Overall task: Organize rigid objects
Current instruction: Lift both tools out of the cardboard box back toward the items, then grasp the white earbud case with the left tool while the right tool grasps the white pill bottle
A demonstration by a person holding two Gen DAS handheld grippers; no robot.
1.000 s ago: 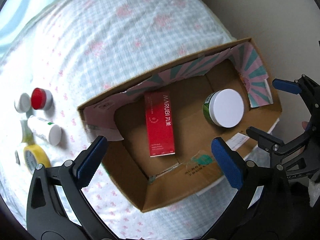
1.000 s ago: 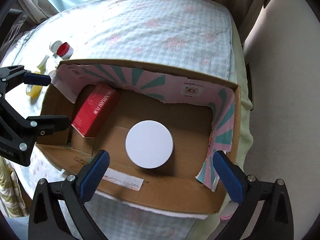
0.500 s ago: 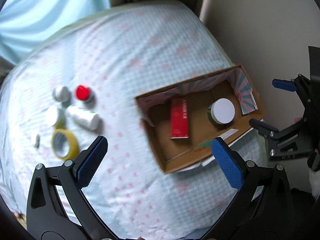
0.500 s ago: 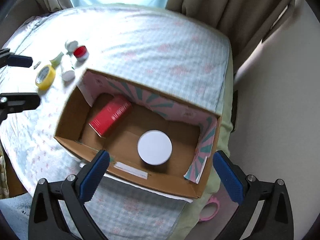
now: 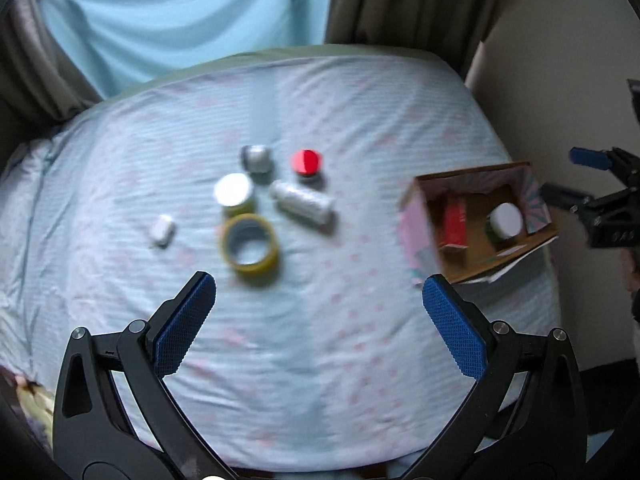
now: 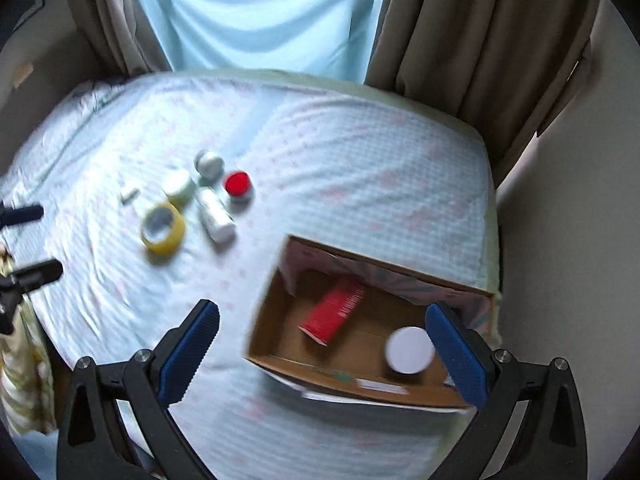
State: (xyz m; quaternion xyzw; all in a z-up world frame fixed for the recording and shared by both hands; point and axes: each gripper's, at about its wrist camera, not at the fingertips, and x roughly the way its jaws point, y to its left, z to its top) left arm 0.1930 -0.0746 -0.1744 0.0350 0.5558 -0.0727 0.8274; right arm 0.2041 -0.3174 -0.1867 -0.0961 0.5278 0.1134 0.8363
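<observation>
- Over the bed (image 5: 320,360), your left gripper (image 5: 319,300) and right gripper (image 6: 322,330): both spread wide, holding nothing.
- Cardboard box (image 6: 280,312) holds red carton (image 6: 332,312), white-lidded jar (image 6: 409,350).

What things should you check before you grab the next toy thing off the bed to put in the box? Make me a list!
1. Left gripper open and holding nothing: ok.
2. Right gripper open and holding nothing: ok.
3. Cardboard box has room: ok, only the red carton and the white-lidded jar are inside.
4. Yellow tape roll lies flat, nothing on top: ok.
5. White bottle lies on its side and may roll: not ok.
6. Tape roll touching the jar behind it: cannot tell, the picture is blurred.
</observation>
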